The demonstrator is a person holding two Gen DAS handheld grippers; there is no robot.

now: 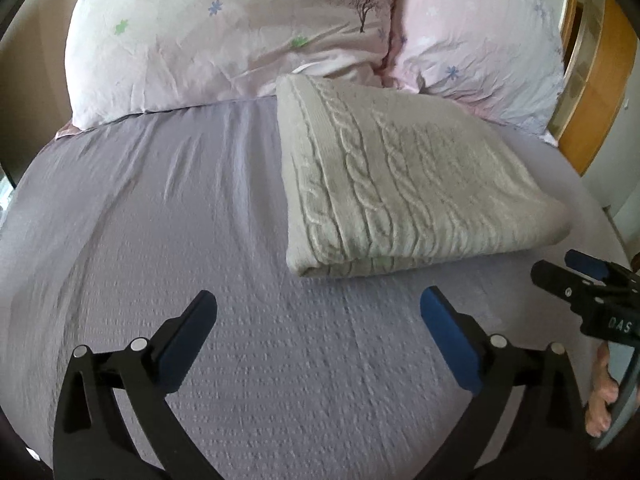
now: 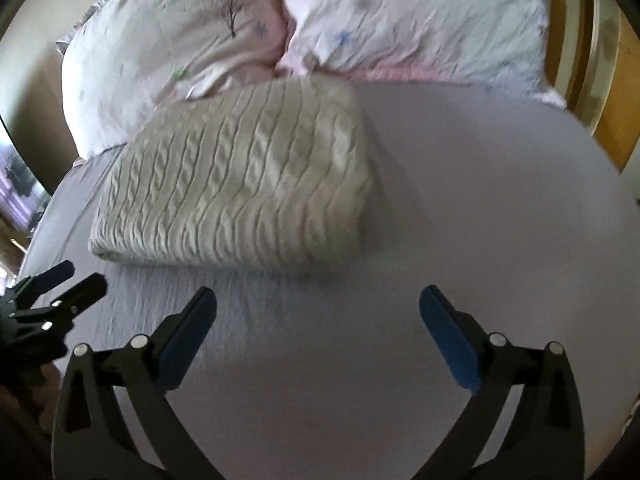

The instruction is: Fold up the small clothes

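A folded cream cable-knit garment (image 1: 404,176) lies on the lilac bed sheet (image 1: 160,208), near the pillows; it also shows in the right wrist view (image 2: 240,184). My left gripper (image 1: 318,304) is open and empty, hovering over the sheet in front of the garment's near-left corner. My right gripper (image 2: 318,300) is open and empty, in front of the garment's near-right corner. The right gripper shows at the right edge of the left wrist view (image 1: 568,272), and the left gripper at the left edge of the right wrist view (image 2: 72,280).
Two pale pink floral pillows (image 1: 224,40) (image 1: 480,52) stand behind the garment against a wooden headboard (image 1: 600,88). They also show in the right wrist view (image 2: 168,48) (image 2: 420,20). The sheet stretches to both sides.
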